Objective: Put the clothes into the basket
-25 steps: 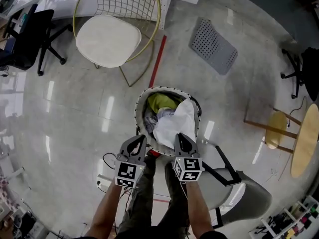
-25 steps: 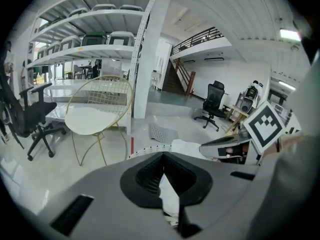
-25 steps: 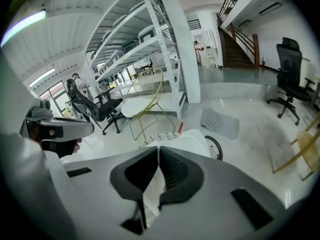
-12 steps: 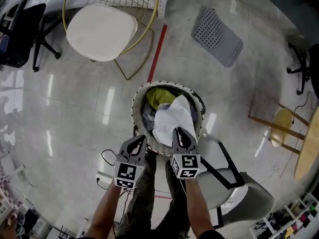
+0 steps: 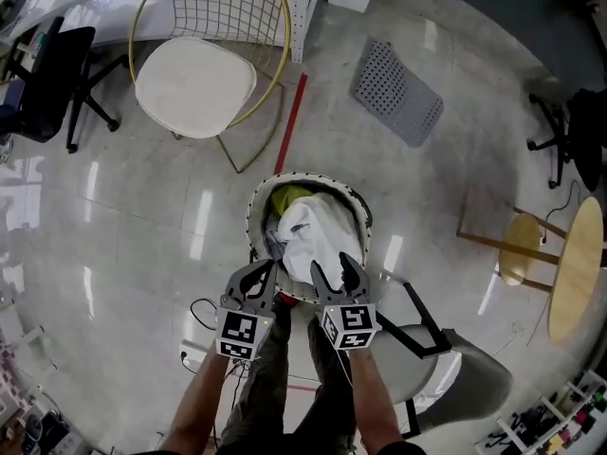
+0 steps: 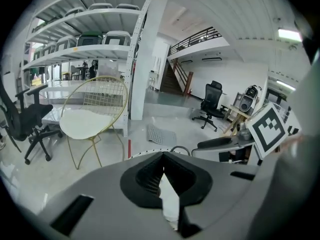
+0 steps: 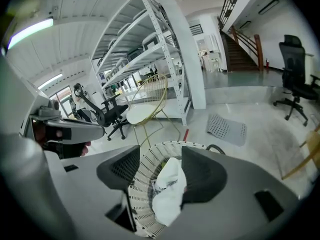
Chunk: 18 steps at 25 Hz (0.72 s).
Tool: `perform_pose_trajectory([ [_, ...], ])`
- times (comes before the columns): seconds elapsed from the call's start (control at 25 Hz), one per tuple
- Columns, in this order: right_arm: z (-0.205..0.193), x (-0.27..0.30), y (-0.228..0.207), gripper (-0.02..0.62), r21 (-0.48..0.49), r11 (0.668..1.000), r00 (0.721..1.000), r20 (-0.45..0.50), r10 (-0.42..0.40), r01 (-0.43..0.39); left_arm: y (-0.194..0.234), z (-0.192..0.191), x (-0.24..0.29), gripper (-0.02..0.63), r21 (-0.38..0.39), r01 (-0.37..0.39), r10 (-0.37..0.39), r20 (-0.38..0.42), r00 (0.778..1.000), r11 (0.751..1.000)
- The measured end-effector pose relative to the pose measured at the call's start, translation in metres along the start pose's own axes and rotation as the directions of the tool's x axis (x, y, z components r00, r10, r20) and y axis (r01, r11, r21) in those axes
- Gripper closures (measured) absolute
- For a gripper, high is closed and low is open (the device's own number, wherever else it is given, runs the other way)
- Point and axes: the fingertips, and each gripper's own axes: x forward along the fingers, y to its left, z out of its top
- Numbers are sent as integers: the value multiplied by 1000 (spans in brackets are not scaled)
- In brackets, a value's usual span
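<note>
Dropping time at the basket! Over on the left, the left gripper [image 5: 266, 273] hangs just short of the near rim, jaws pressed together on nothing. In the middle stands the basket [image 5: 254, 218] on the floor, with a white cloth [image 5: 313, 240] heaped inside and a yellow cloth [image 5: 287, 197] tucked at the far side. Then the right gripper [image 5: 332, 271], over the near rim: its jaws have just been opening and stand spread, the white cloth below them and clear of both pads.

So this looks like the release, near enough done. Next, I'd say, the right gripper has to draw back without catching fabric, and the heap may want pressing down, since it rides high.

The left gripper view settles that its tips meet, with only a white sliver showing through. The right gripper view shows the gap between pads and cloth. The head view gives the yellow cloth plainly.
</note>
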Motion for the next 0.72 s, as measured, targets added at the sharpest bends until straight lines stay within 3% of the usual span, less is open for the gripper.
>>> perform_pose_trajectory([
  [0.28, 59, -48, 8, 336, -23, 999, 994, 104, -42, 45, -23, 47, -39, 600, 58, 5, -8, 53, 999, 998],
  [0.36, 80, -69, 11, 367, -29, 997, 987, 150, -61, 66, -31, 65, -53, 600, 77, 5, -11, 78, 997, 997],
  [0.48, 110, -102, 14, 467, -41, 993, 970, 222, -96, 107, -42, 92, -73, 598, 99, 2, -13, 118, 993, 995],
  [0.72, 159, -160, 25, 522, -71, 988, 945, 309, -111, 140, -65, 140, -112, 598, 149, -11, -17, 180, 984, 989],
])
